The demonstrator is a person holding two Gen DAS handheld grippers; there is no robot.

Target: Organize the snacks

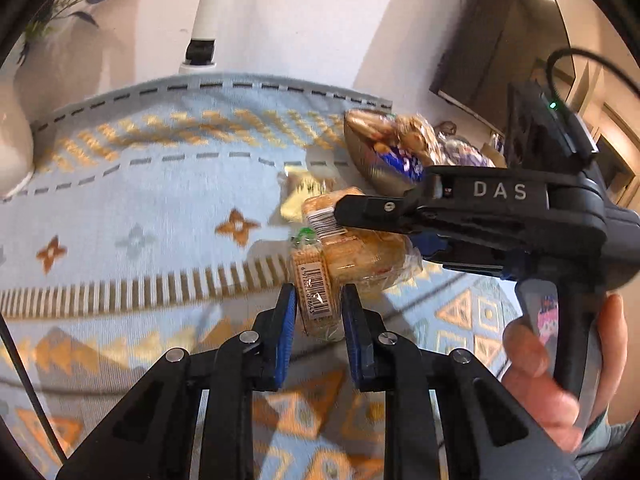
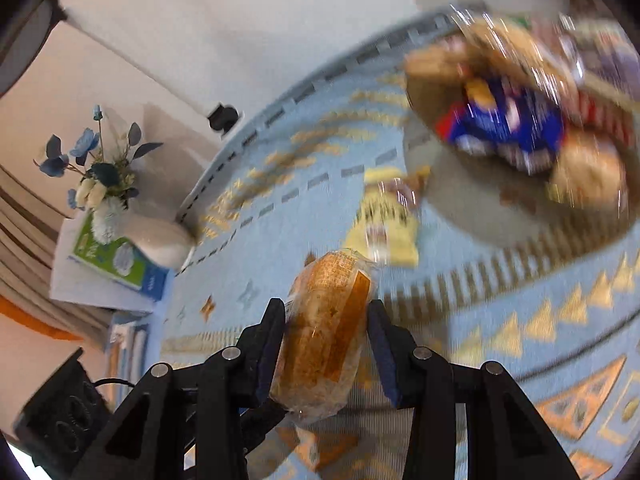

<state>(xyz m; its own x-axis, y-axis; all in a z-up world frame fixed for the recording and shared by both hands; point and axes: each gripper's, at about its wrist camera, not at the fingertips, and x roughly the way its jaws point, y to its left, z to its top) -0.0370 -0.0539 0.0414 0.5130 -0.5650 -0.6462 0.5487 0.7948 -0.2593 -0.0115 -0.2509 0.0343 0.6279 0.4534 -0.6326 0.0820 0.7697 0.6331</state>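
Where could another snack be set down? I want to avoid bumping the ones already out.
Free: the light blue patterned cloth between the white vase and the yellow snack packet. Crowded: around the full round bowl, where the left gripper and right gripper each hold a clear-wrapped bread pack.

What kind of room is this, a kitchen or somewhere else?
Probably a living room at home: a patterned tablecloth covers the table, a vase of flowers stands at its edge, and a dark screen hangs on the wall.
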